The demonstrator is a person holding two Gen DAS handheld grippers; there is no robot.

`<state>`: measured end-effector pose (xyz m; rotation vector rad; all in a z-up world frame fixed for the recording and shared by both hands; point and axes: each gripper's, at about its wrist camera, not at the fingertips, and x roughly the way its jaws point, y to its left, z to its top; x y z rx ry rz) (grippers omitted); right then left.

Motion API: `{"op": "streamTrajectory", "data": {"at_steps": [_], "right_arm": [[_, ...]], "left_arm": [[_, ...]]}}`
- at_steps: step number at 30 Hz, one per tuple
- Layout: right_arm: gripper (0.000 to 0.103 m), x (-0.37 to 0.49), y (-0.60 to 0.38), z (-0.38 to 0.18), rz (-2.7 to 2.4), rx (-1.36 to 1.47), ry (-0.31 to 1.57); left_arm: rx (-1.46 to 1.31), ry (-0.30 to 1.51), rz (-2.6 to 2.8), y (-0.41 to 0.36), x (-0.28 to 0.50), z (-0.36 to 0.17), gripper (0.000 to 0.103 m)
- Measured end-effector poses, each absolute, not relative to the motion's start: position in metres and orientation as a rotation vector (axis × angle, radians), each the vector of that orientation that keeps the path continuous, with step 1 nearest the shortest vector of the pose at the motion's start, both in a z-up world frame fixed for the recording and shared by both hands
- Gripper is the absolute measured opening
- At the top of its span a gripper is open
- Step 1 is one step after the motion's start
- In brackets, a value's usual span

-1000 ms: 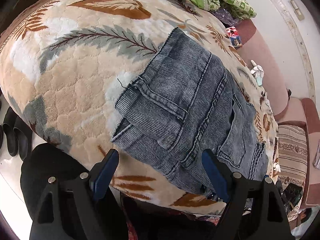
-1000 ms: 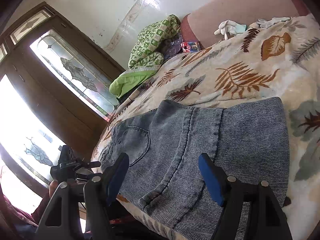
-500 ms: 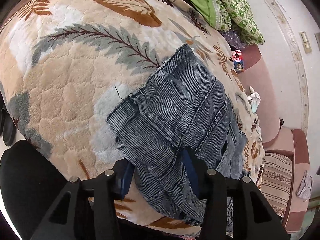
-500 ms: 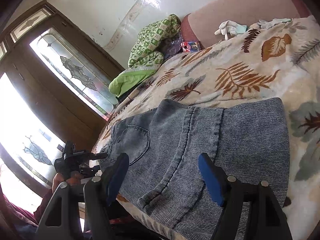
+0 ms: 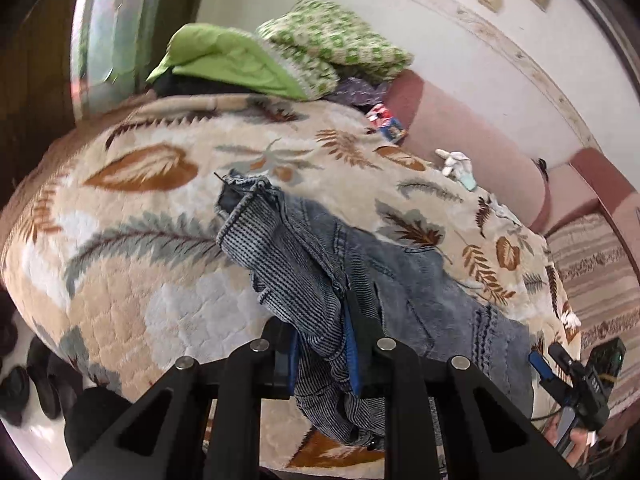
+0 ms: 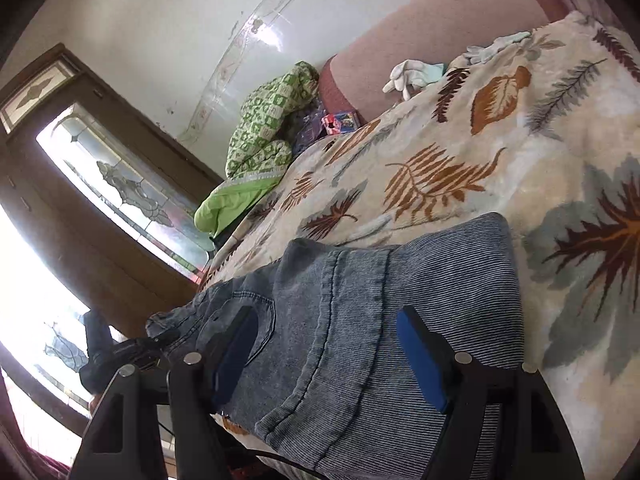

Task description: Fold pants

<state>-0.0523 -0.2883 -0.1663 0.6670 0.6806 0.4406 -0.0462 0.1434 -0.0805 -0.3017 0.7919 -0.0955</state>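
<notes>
Grey-blue denim pants point(image 5: 424, 280) lie folded on a leaf-patterned blanket point(image 5: 132, 248). My left gripper point(image 5: 324, 356) is shut on the pants' leg-hem end and holds that bunched end lifted above the blanket. In the right wrist view the same pants point(image 6: 400, 300) lie flat, and my right gripper point(image 6: 328, 356) is open just above their near edge, touching nothing I can see. The right gripper also shows in the left wrist view point(image 5: 572, 376) at the far right.
A green patterned quilt point(image 5: 320, 52) and a lime pillow point(image 5: 236, 60) are piled at the bed's far end. A small colourful box point(image 6: 340, 122) and white gloves point(image 6: 408, 74) lie by the pink sofa back point(image 6: 420, 36). Black shoes point(image 5: 24, 376) stand on the floor.
My left gripper closed on the hem end of the pants and lifted it off the blanket, tilting up. The right gripper stayed open in place.
</notes>
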Motion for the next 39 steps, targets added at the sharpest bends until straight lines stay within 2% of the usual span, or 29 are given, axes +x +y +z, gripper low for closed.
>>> {"op": "streamTrajectory", "data": {"at_steps": [5,11,14,19,22,25,27,29,31,39], "right_arm": [[0.075,-0.061,-0.327,-0.166,0.394,0.836,0.602],[0.075,-0.082,-0.377,-0.156,0.732,1.157,0.353],[0.075,-0.095,-0.396,-0.153,0.809,1.241,0.225],[0.075,-0.102,-0.415,-0.166,0.816,1.371,0.158],[0.075,-0.102,-0.418,-0.166,0.797,1.371,0.178],[0.075,-0.099,-0.410,-0.162,0.782,1.325,0.239],[0.076,-0.093,-0.403,-0.163,0.764,1.296,0.289],[0.078,-0.085,-0.395,-0.166,0.741,1.278,0.349],[0.078,-0.077,-0.387,-0.170,0.702,1.252,0.423],[0.078,-0.062,-0.356,-0.172,0.695,1.126,0.522]], "left_arm": [[-0.133,0.701,-0.241,0.084,-0.056,-0.041,0.019],[-0.016,0.685,-0.427,0.007,-0.066,-0.017,0.019],[0.032,0.702,-0.541,-0.040,-0.072,-0.020,0.014],[0.189,0.796,-0.695,-0.122,-0.084,-0.056,0.014],[0.195,0.886,-0.748,-0.136,-0.084,-0.072,0.016],[0.157,0.833,-0.767,-0.119,-0.087,-0.059,0.016],[0.150,0.785,-0.766,-0.105,-0.087,-0.045,0.020],[0.144,0.740,-0.742,-0.093,-0.086,-0.036,0.038],[0.147,0.724,-0.691,-0.080,-0.078,-0.037,0.046],[0.191,0.872,-0.442,-0.048,-0.039,-0.103,0.046]]}}
